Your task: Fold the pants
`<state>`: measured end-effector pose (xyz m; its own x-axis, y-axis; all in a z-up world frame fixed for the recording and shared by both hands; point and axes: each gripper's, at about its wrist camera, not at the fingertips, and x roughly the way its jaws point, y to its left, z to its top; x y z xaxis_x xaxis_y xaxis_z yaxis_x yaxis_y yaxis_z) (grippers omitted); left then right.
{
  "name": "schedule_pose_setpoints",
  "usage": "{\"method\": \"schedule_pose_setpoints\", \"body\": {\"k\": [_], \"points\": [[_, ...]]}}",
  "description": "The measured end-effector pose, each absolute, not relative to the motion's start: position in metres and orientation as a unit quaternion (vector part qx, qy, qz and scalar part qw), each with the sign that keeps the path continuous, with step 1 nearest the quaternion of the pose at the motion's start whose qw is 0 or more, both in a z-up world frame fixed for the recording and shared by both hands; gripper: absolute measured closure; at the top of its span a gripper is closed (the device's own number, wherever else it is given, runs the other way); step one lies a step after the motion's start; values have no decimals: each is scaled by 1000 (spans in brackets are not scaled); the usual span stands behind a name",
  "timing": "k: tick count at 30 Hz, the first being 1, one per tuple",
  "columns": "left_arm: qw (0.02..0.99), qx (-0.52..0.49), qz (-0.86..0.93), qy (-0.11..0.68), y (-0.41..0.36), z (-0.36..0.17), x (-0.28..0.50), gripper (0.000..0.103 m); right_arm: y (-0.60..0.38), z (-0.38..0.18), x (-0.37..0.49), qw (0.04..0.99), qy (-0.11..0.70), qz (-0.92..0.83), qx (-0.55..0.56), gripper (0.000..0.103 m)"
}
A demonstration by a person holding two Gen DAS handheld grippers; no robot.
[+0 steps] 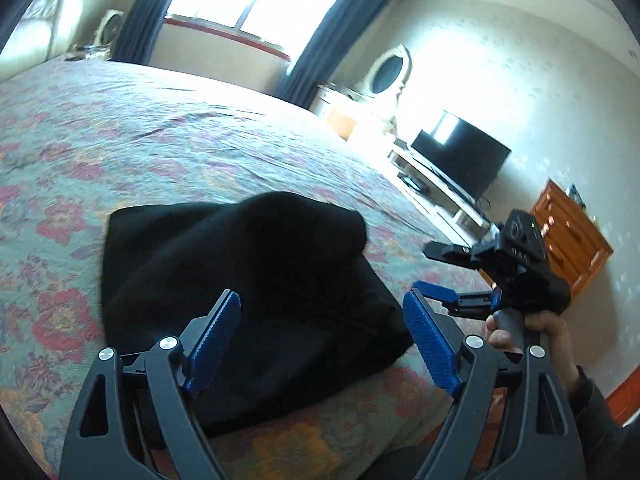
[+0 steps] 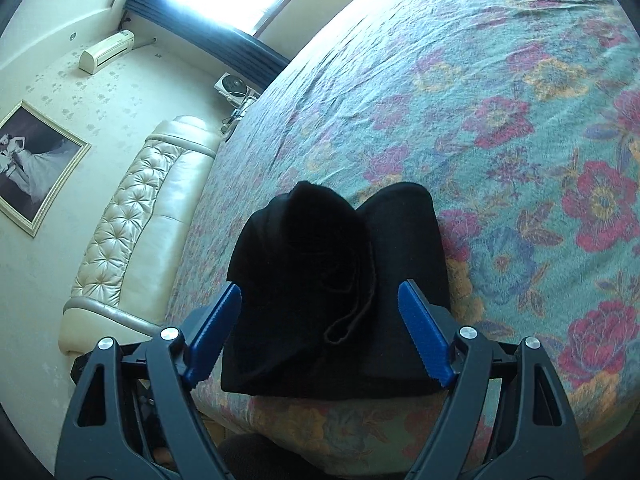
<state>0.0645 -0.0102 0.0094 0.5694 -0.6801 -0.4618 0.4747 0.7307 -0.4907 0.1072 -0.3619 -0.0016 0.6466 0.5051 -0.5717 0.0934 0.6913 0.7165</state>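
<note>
**Letting go of a loosely stacked fold**

Starting nearest, the left gripper point(image 1: 320, 340) has its jaws spread wide, nothing between the blue pads point(image 1: 216, 336), which stand clear of the cloth. The right gripper point(image 2: 320, 332) is just as wide and holds nothing; in its own view the pads flank the bundle without pressing it.

The black pants point(image 2: 332, 292) lie folded in a compact heap near the closest edge of the bed point(image 1: 160, 140), top layer humped rather than flat, a drawstring point(image 2: 360, 312) trailing loose.

The risk, as I judge it: the humped upper layer could slump or spring open, since nothing pins it. A jaw tip brushing the heap could drag that layer askew. So near the edge, a nudge might slide the bundle off the floral bedspread point(image 2: 520, 120).
</note>
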Motion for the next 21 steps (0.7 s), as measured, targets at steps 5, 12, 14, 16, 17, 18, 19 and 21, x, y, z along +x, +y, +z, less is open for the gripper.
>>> {"method": "schedule_pose_setpoints", "body": {"k": [5,12,14,16,17,18,19,21], "points": [[872,-249,-233,353,67,-19,91,20,-362,-11,145,828,418,140,348,22],[863,-271,-199,378,90,-41,98,20,-349,-28,149,817,444,139,341,22],[861,-269,-200,383,88,-43,98,20,-351,-20,137,838,419,105,332,22],[860,-266,-201,386,91,-42,96,19,-353,-8,127,856,383,111,330,22],[860,-266,-201,386,91,-42,97,20,-352,-7,127,850,378,138,339,22],[860,-267,-201,386,91,-42,96,20,-348,-9,131,840,386,165,344,22],[859,-268,-201,387,91,-43,97,19,-343,-11,137,832,397,187,340,22],[858,-270,-198,390,91,-44,98,19,-333,-15,148,832,422,196,302,25]]}}
